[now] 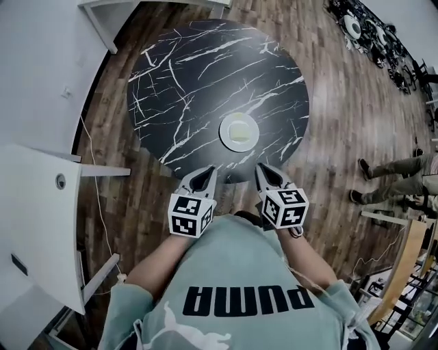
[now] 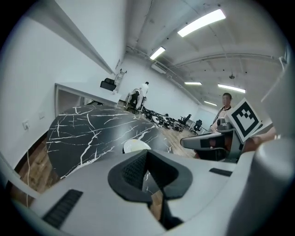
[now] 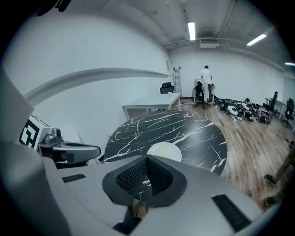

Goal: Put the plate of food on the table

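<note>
A white plate [image 1: 239, 131] with pale yellow food rests on the round black marble table [image 1: 185, 75], near its front edge. Both grippers hang just off that edge, short of the plate and apart from it. My left gripper [image 1: 203, 179] is shut with nothing in it, and my right gripper [image 1: 268, 176] is shut and holds nothing either. In the left gripper view the plate [image 2: 136, 145] peeks over the closed jaws of the left gripper [image 2: 146, 159]. In the right gripper view the plate [image 3: 163, 150] lies just beyond the right gripper [image 3: 147, 163].
A white cabinet [image 1: 34, 225] stands at the left and a white desk [image 1: 113, 17] beyond the table. A person's legs [image 1: 393, 179] are at the right on the wood floor. Equipment [image 1: 373, 31] lies on the floor far right. A thin cable [image 1: 96, 198] runs along the left.
</note>
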`<act>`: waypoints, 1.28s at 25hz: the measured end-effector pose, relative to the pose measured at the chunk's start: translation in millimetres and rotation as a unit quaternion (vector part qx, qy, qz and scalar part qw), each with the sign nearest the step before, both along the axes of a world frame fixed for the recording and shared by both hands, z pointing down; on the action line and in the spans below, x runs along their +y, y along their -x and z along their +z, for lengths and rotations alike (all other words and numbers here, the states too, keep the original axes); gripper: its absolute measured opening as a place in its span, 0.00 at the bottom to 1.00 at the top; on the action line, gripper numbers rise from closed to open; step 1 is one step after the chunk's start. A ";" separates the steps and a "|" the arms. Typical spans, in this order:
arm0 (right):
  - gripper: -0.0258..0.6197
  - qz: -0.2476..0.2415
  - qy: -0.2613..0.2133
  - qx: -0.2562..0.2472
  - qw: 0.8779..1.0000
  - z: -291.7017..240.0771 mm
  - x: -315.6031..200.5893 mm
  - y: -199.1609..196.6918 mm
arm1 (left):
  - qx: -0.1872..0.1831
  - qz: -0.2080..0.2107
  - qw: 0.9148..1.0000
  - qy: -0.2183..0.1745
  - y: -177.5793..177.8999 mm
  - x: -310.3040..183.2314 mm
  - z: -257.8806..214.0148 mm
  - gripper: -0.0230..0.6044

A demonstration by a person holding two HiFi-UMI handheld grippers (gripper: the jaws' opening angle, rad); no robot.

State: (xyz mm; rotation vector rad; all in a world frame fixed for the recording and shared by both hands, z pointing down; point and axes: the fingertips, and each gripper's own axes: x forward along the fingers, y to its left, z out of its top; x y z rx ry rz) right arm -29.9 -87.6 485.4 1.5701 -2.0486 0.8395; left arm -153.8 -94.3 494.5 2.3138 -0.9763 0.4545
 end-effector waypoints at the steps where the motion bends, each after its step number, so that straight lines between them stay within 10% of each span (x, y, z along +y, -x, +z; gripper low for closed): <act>1: 0.05 -0.006 -0.009 0.003 1.000 -5.6 5.1 1.0 | 0.000 -0.005 1.000 -0.011 0.7 5.5 -8.1 0.05; 32: 0.05 -0.129 -0.105 -0.028 0.986 -64.8 229.6 -66.5 | -0.080 -0.126 0.980 -0.130 -62.9 241.8 -78.7 0.05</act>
